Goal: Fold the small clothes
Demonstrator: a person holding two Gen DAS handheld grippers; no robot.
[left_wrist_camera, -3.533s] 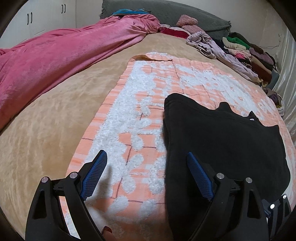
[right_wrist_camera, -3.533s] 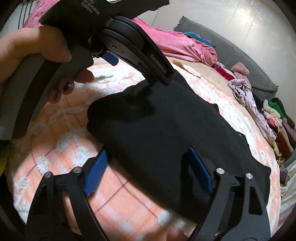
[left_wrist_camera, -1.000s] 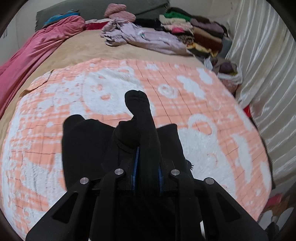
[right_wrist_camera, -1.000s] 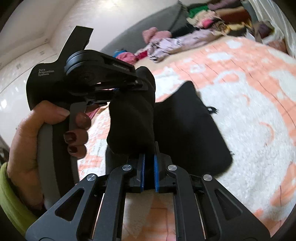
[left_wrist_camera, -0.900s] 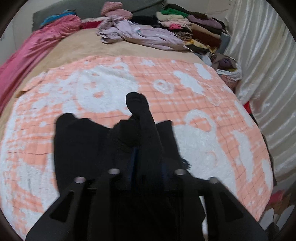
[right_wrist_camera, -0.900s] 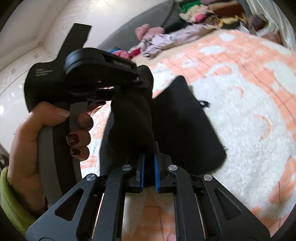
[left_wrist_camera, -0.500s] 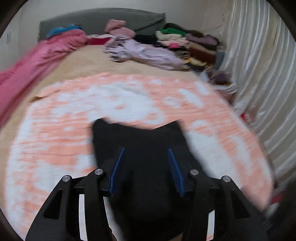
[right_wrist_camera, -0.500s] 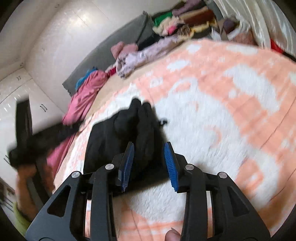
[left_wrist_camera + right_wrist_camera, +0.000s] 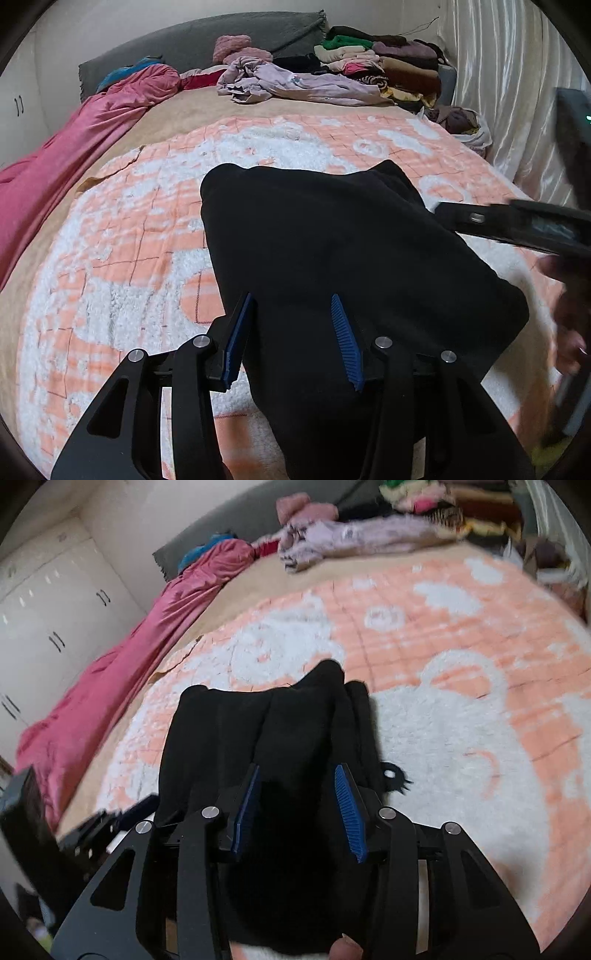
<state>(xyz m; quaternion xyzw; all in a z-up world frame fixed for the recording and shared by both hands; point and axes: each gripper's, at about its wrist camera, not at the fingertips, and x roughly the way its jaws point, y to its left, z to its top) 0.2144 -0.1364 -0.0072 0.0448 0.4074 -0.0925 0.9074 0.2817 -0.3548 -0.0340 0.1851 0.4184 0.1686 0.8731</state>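
I am holding my left gripper [image 9: 291,338] low over the black garment [image 9: 343,251], its jaws standing apart with nothing between the ribbed blue pads [image 9: 345,343], and the cloth is lying under them. My right gripper [image 9: 299,808] is hovering the same way over the same piece, jaws apart and gripping nothing; its black frame is showing blurred at the right edge of the left wrist view, with my hand [image 9: 570,314] smeared behind it.

The black garment is lying folded into a thick, soft, matte slab, looking like fleece or knit, with rounded corners. In the right wrist view its far end [image 9: 325,686] is bunching into upright folds, and a small frayed loop [image 9: 391,773] is sticking out at its right side. It is resting near the middle of the bed, on a plush blanket [image 9: 110,258] of peach checks and fluffy white patches.

Beyond the blanket a tan sheet [image 9: 177,118] is covering the bed. A shiny pink quilt [image 9: 74,144] is lying crumpled along the left edge. At the head of the bed a lilac garment [image 9: 295,83] is sprawling loose, and a stack of folded clothes [image 9: 388,66] is filling the far right corner against a grey headboard [image 9: 207,40]. A white bag [image 9: 469,127] holding dark cloth is sitting by the right edge. I am making out no writing.
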